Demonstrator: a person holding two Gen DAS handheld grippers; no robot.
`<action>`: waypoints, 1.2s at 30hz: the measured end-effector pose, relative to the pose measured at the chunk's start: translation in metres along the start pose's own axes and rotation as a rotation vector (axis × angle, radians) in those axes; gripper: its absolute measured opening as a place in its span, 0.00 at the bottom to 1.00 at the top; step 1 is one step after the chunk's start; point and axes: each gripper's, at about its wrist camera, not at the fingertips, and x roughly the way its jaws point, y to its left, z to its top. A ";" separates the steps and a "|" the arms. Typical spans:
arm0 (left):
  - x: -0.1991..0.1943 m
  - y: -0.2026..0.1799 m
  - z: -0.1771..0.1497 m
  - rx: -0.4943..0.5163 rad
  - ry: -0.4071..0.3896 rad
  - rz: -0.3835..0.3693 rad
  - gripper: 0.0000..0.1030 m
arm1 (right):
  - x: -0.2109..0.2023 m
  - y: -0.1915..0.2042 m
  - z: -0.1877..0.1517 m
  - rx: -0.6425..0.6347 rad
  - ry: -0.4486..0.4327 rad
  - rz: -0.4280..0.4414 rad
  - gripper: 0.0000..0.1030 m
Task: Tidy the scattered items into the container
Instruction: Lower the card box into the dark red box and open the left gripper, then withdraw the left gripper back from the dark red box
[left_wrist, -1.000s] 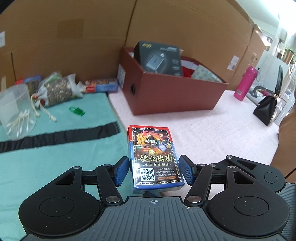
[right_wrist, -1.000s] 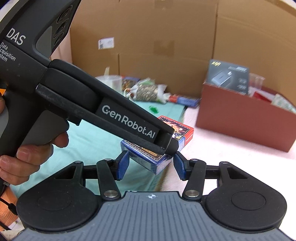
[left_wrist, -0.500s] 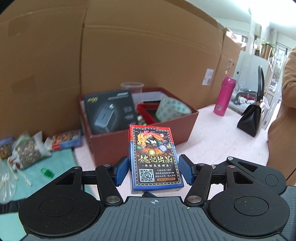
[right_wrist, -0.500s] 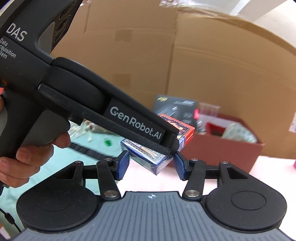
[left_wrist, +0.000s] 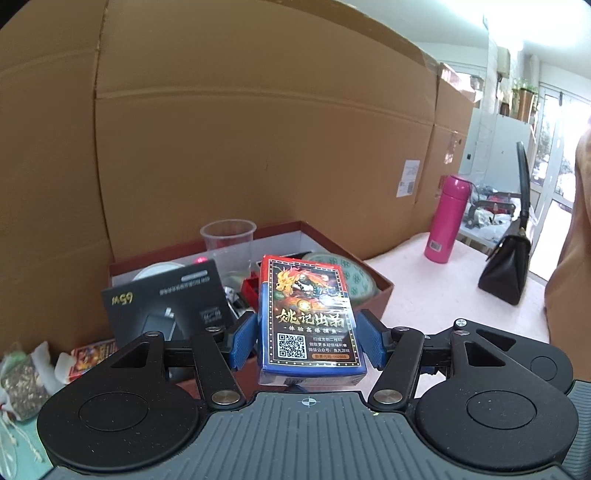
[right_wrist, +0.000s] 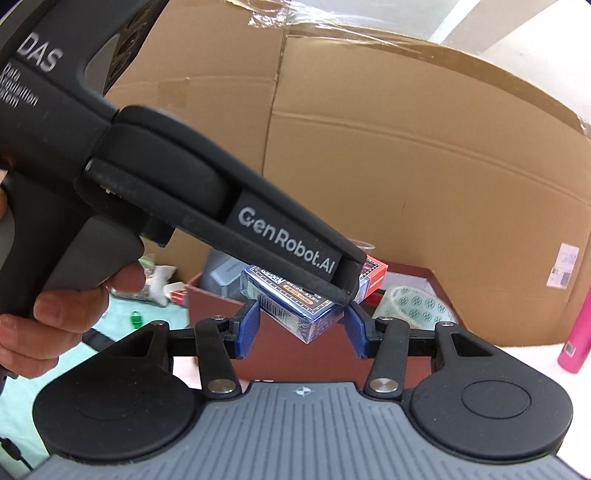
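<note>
A pack of playing cards (left_wrist: 310, 317) with a dragon picture stands upright between the blue pads of my left gripper (left_wrist: 306, 343), which is shut on it and holds it in the air just in front of the red box (left_wrist: 380, 291). In the right wrist view the left gripper (right_wrist: 347, 288) reaches in from the upper left with the pack (right_wrist: 291, 306) at its tip, over the red box (right_wrist: 210, 306). My right gripper (right_wrist: 301, 328) sits just behind the pack. Its jaws are closing, and the pads stay clear of the pack.
The red box holds a black charger carton (left_wrist: 166, 306), a clear cup (left_wrist: 228, 240) and a green-patterned tape roll (right_wrist: 417, 306). A cardboard wall rises behind. A pink bottle (left_wrist: 445, 218) and black handbag (left_wrist: 506, 269) stand right. A green clip (right_wrist: 136, 319) lies on the teal mat.
Both grippers have risen and moved toward the red box, the left one carrying the card pack. The box now lies close ahead and the teal mat has slid out to the left.
</note>
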 end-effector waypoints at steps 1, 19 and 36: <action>0.005 0.002 0.003 -0.003 0.000 0.004 0.62 | 0.006 -0.002 0.001 -0.009 0.000 -0.001 0.54; 0.032 0.027 -0.002 -0.082 -0.004 0.105 0.94 | 0.073 -0.027 -0.013 -0.012 0.032 -0.092 0.80; 0.008 0.026 -0.023 -0.153 0.038 0.164 0.94 | 0.059 -0.026 -0.017 -0.020 0.063 -0.073 1.00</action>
